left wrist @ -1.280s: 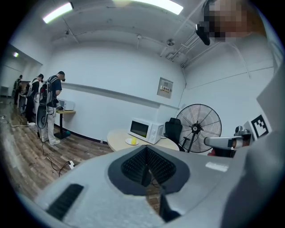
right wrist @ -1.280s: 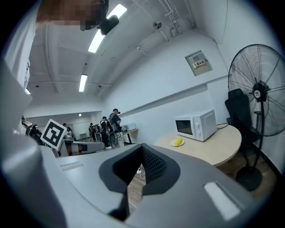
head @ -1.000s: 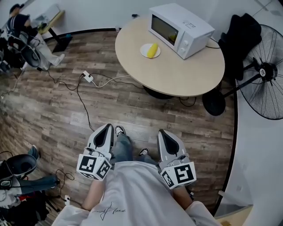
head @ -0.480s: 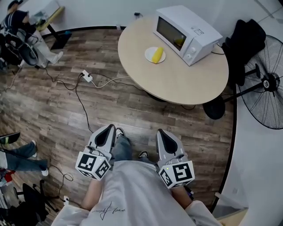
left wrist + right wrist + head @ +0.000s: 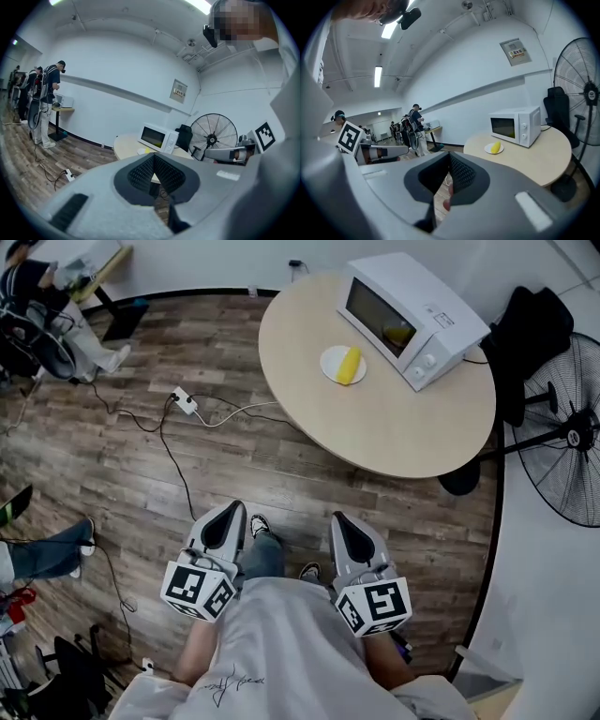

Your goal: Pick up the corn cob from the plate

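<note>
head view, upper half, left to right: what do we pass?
In order: person → power strip → corn → microwave → fan.

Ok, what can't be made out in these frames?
- Head view: the yellow thing inside the microwave, behind its dim door window, cannot be identified.
- Head view: the fan is cut off by the right edge.
- Head view: the table top hides its base.
- Left gripper view: the corn cob is too small for detail.
- Right gripper view: the wall notice print is too small to read.
</note>
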Demonstrator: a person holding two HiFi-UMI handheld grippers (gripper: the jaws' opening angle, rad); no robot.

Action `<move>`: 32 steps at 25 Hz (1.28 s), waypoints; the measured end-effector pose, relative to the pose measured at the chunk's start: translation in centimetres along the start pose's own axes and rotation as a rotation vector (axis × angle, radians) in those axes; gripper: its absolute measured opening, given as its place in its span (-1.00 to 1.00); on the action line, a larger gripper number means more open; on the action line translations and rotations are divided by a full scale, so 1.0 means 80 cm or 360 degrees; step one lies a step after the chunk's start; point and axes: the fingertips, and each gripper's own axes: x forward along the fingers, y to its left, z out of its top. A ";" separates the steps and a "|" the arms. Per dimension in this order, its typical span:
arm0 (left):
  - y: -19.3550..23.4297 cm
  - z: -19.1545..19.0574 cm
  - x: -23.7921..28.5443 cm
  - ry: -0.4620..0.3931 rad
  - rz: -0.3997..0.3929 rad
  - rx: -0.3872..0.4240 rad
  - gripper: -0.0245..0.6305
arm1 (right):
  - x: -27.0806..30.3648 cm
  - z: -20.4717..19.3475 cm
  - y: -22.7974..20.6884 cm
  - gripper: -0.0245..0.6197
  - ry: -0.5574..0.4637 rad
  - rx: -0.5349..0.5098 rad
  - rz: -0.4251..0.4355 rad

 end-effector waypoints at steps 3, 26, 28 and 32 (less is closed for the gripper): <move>0.024 0.011 0.012 0.0005 -0.0031 -0.0006 -0.93 | 0.024 0.011 0.003 -0.89 -0.0007 0.0008 -0.0050; 0.171 0.068 0.068 0.0072 -0.0250 0.0032 -0.93 | 0.191 0.039 0.037 -0.90 -0.0014 0.0006 -0.0302; 0.174 0.071 0.081 0.0084 -0.0272 0.0035 -0.93 | 0.200 0.046 0.033 -0.90 -0.0032 -0.0030 -0.0325; 0.175 0.080 0.110 0.0110 -0.0341 0.0048 -0.93 | 0.217 0.058 0.016 -0.92 -0.0082 -0.0023 -0.0383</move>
